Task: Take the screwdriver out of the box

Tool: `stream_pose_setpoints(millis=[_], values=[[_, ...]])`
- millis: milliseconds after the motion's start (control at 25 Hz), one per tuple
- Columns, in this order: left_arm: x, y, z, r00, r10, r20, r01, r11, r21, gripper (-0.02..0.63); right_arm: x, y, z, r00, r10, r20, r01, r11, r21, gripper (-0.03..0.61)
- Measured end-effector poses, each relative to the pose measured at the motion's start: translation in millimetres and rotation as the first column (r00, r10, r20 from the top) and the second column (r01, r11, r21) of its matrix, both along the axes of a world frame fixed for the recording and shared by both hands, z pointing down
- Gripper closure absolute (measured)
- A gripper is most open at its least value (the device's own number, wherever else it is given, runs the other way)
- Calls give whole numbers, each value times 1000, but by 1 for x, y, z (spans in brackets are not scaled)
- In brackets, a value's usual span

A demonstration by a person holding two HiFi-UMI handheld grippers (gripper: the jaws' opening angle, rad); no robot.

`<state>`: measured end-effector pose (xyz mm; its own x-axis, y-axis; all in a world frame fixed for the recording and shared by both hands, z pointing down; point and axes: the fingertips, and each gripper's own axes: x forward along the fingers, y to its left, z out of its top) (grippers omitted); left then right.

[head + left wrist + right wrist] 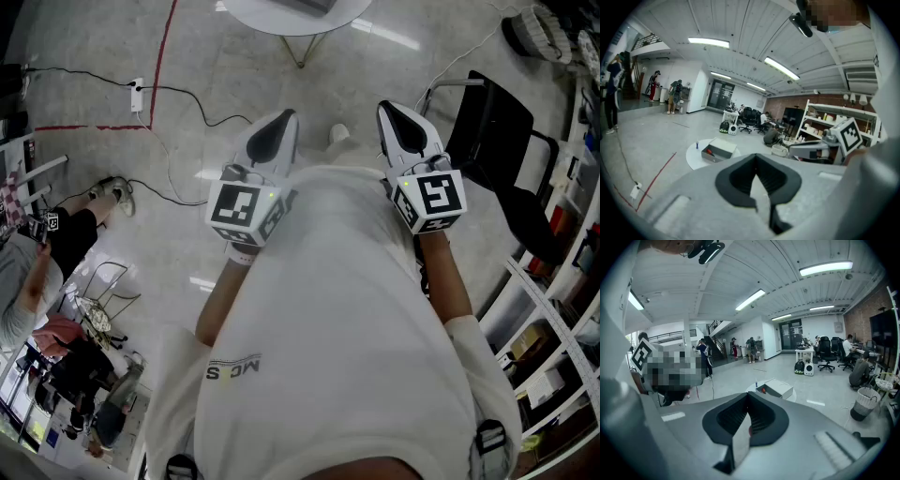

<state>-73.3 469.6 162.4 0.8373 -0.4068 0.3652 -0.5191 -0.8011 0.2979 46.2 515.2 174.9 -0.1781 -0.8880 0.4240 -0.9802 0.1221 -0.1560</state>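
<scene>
While left tongs [756,158] and right tongs [747,397] sit clenched, empty, the screwdriver [708,151] lies in the box [716,157]; axis unreadable.

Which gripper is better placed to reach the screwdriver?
The right gripper, marginally: the box lies nearly straight beyond its shut jaws, more off-line for the left gripper. Both are far away.

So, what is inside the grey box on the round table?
A red object, likely the screwdriver handle, shows in the open box. The rest of its inside is hidden by its walls.
</scene>
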Motion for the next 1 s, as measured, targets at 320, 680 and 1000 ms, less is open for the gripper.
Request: stream_pose_setpoints(millis=[320, 680, 1000], values=[[18, 5, 9, 1000, -21, 20, 22, 999, -32, 614, 27, 3, 1, 998, 21, 53, -23, 1000, 21, 581], [65, 13, 19, 994, -88, 64, 91, 995, -46, 612, 91, 2, 24, 995, -16, 99, 16, 1000, 5, 581], [83, 16, 31, 979, -177, 97, 184, 981, -65, 612, 117, -6, 39, 987, -86, 133, 87, 996, -5, 581]])
